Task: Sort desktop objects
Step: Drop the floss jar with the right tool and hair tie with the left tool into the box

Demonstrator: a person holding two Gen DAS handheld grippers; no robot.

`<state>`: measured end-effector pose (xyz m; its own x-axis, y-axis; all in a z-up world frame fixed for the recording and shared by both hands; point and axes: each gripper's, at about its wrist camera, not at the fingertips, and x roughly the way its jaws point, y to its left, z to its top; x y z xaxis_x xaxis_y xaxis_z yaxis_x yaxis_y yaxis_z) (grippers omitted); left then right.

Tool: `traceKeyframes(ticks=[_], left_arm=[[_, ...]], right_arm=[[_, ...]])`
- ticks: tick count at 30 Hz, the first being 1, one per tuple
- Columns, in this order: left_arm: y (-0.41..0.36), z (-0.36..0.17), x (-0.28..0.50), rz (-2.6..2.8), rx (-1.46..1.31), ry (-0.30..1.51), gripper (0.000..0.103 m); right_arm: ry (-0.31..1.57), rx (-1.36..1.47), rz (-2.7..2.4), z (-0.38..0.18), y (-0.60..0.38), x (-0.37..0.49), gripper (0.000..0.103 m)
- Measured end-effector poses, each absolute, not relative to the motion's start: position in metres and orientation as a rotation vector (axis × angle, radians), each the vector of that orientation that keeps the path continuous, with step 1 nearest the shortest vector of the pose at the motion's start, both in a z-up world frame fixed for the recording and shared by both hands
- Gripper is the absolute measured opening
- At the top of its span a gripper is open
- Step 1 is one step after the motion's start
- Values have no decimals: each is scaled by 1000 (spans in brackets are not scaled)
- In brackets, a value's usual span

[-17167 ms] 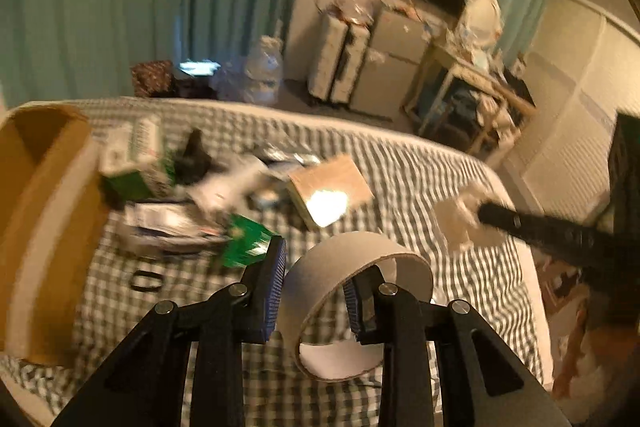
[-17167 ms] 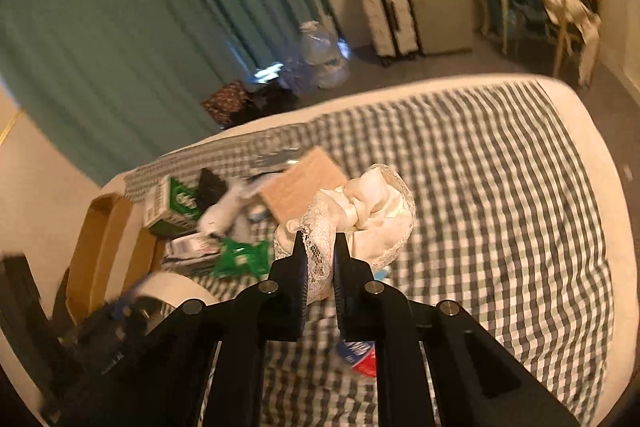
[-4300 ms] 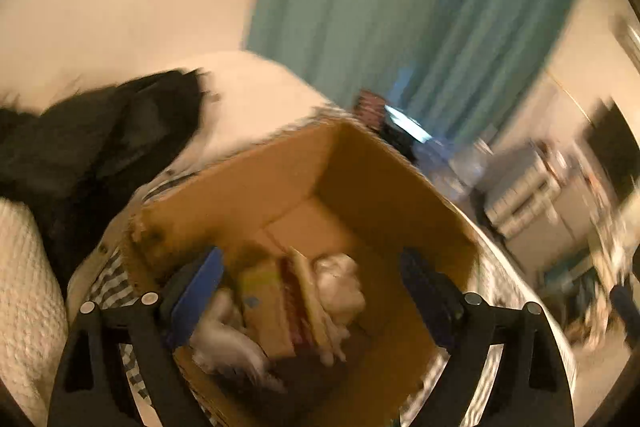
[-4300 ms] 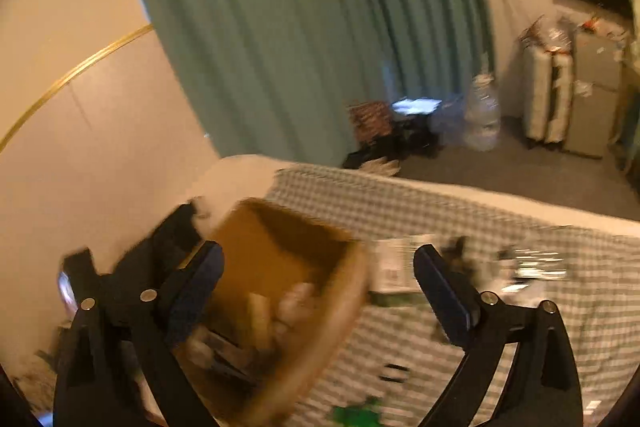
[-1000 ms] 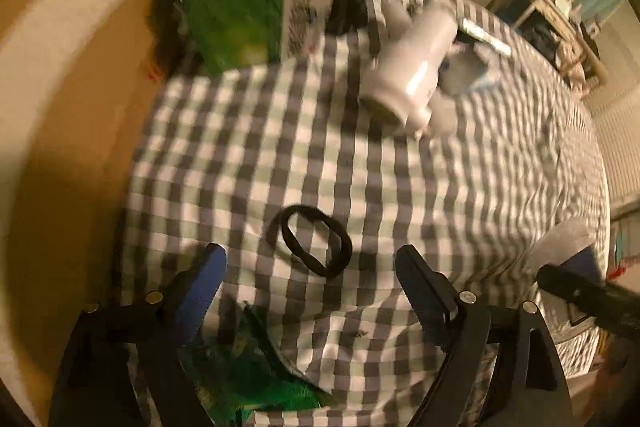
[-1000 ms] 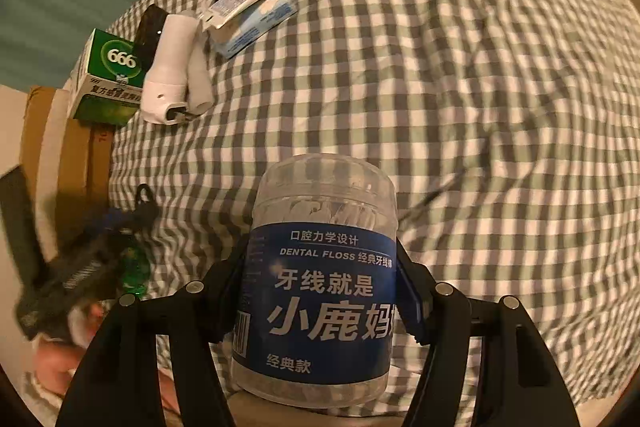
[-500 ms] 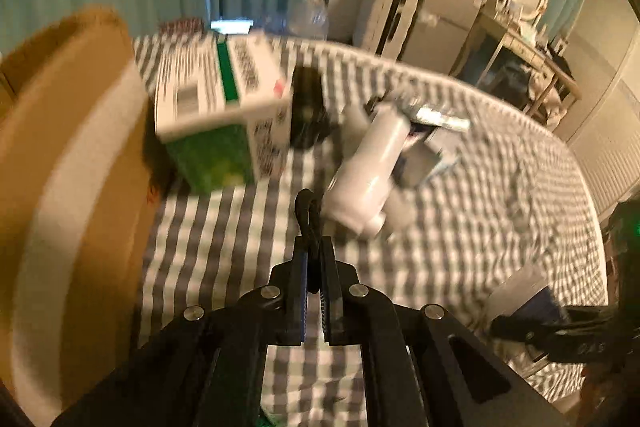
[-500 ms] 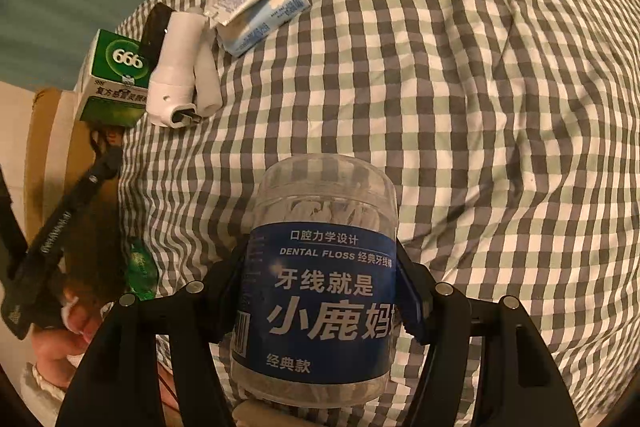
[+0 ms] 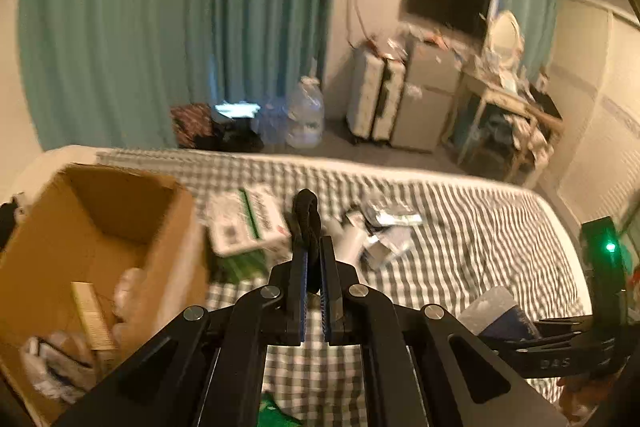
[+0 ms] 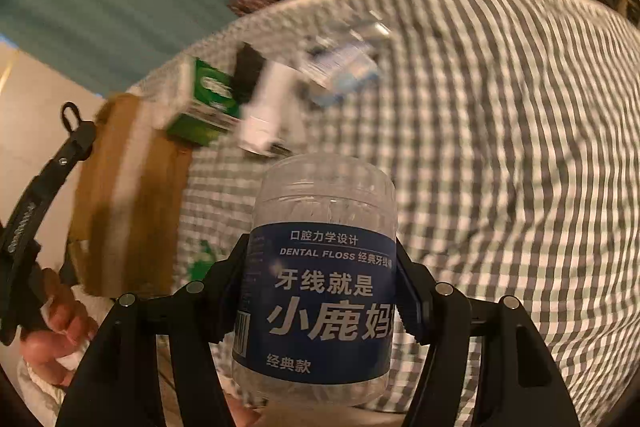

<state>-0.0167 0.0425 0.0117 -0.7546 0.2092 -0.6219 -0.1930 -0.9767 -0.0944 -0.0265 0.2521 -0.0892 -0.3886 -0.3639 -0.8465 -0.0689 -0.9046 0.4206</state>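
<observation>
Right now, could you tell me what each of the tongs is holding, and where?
Left tongs: black hair tie, pinched at its lower end. Right tongs: dental floss jar, gripped across its labelled sides.

black hair tie (image 9: 306, 223): pinched into a narrow loop, standing upright above the checked bedspread. clear dental floss jar (image 10: 320, 275): blue label, upright, held off the bed. green-and-white box (image 9: 246, 227), white tube (image 9: 352, 239), foil packets (image 9: 386, 227): clustered beside open cardboard box (image 9: 152, 227).

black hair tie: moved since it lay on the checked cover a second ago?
Yes. The hair tie is up off the checked bedcover, pinched in the shut left gripper, which is raised with the cardboard box to its left.
</observation>
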Motion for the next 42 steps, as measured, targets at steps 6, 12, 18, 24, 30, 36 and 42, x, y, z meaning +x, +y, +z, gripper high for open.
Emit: traceKeyframes(ticks=[6, 12, 18, 24, 30, 36, 42], left_arm=[[-14, 32, -23, 2815, -990, -247, 5], [-93, 26, -37, 2936, -1106, -442, 5], [-160, 1, -41, 2979, -1252, -633, 5], [-189, -16, -50, 3035, -1312, -638, 18], [-196, -28, -53, 3079, -1492, -559, 60], [-189, -19, -46, 3081, -1439, -590, 77], [-137, 13, -35, 3079, -1160, -390, 89]], right_arm=[[-502, 1483, -2347, -28, 190, -40, 64], [-449, 1398, -2202, 5, 99, -67, 64], [-404, 1378, -2158, 9, 14, -104, 64], [-418, 1376, -2176, 5, -28, -129, 71], [-536, 1230, -2238, 24, -18, -132, 87], [-403, 1124, -2403, 42, 3, -116, 87], [-32, 815, -2689, 68, 55, -59, 96]])
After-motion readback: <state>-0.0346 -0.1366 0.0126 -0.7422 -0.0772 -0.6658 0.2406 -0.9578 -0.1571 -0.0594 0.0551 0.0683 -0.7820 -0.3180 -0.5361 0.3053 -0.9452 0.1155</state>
